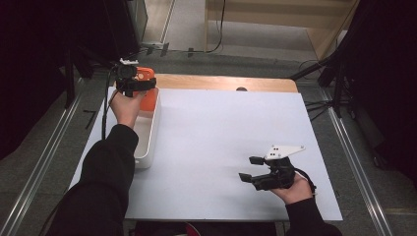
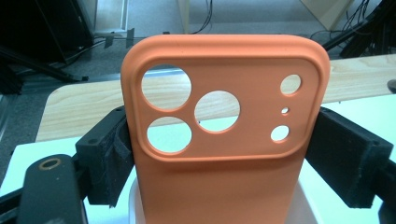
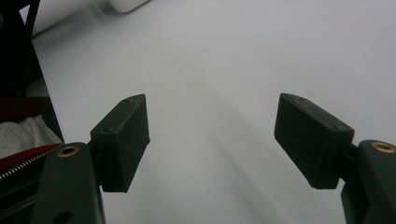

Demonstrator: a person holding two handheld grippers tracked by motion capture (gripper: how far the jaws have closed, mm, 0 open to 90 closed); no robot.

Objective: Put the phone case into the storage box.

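An orange phone case (image 2: 224, 158) with round camera cut-outs stands upright between the black pads of my left gripper (image 2: 219, 163), which is shut on its two long sides. In the high view the left gripper (image 1: 134, 83) holds the orange case (image 1: 146, 91) above the far end of a white tray (image 1: 147, 142) at the table's left. My right gripper (image 1: 252, 168) rests low over the white sheet at the front right, pointing left. Its jaws (image 3: 212, 140) stand wide apart with nothing between them.
A white sheet (image 1: 211, 132) covers most of the wooden table (image 1: 221, 82), whose bare far edge shows behind it. Dark tripod legs (image 1: 334, 83) stand off the table's right. Cables lie on the floor beyond the table.
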